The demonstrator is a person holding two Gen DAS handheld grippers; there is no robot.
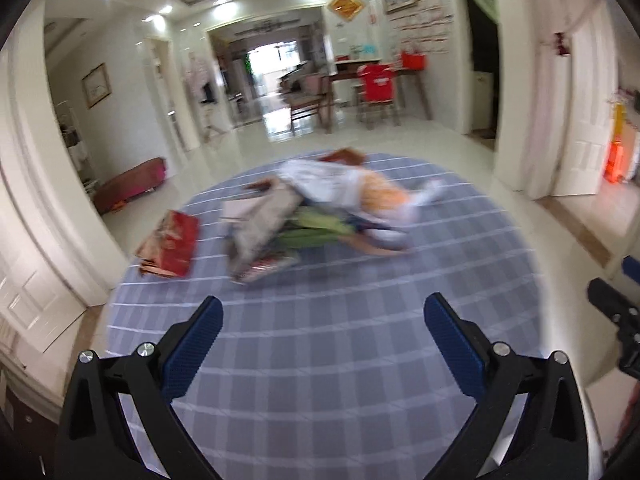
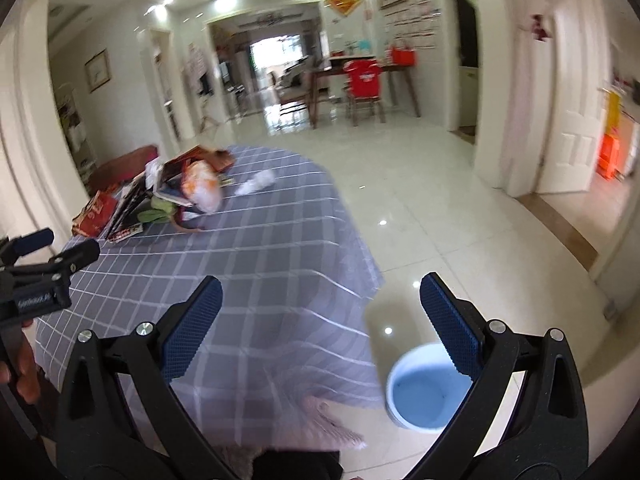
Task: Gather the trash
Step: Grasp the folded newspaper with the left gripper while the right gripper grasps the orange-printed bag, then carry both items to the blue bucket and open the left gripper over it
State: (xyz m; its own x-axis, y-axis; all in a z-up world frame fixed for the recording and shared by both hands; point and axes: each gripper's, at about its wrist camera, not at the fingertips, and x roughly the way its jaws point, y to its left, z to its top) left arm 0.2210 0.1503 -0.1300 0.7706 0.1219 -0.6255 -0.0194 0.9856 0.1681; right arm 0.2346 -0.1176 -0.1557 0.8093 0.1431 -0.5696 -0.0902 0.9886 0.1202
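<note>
- One round table under a blue checked tablecloth [image 1: 320,320] is observed; one heap of trash [image 1: 304,208] is piled at its far side, blurred.
- One red packet [image 1: 172,246] is noted at the heap's left, and one crumpled white tissue [image 2: 256,182] at its right.
- Left gripper [image 1: 322,336]: jaws spread, nothing gripped, held over the near cloth.
- Right gripper [image 2: 318,320]: jaws spread, nothing gripped.
- One blue bucket [image 2: 420,394] is seen on the floor, right of the table.

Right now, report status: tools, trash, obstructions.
Left tool open, empty. Right tool open, empty. Trash pile untouched on checked tablecloth; blue bin on floor beside table. Nothing between the tools and the pile.
</note>
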